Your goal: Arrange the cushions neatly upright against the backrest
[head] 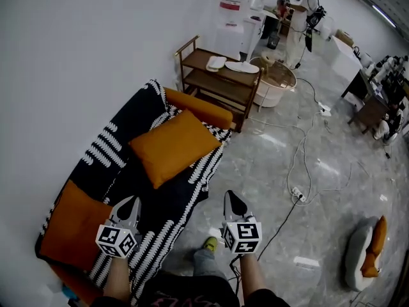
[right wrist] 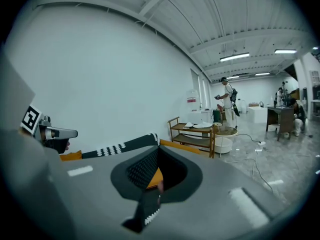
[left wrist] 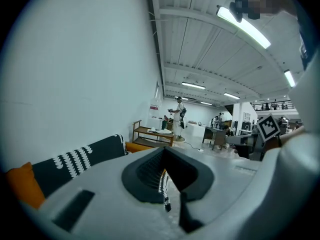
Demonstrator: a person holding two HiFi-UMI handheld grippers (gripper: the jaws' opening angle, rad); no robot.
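Note:
An orange cushion lies flat on the seat of the sofa, on a black throw with white pattern. A second orange cushion lies at the sofa's near end. The backrest runs along the white wall. My left gripper hovers over the seat's front edge, shut and empty, short of both cushions. Over the floor just right of the sofa, my right gripper is shut with nothing in it. The left gripper view shows the left gripper's jaws closed; the right gripper view shows the right gripper's jaws closed.
A wooden shelf unit stands past the sofa's far orange armrest, with a white tub beside it. Cables and a power strip cross the floor on the right. A grey-and-orange cushion lies on the floor. A person stands far back.

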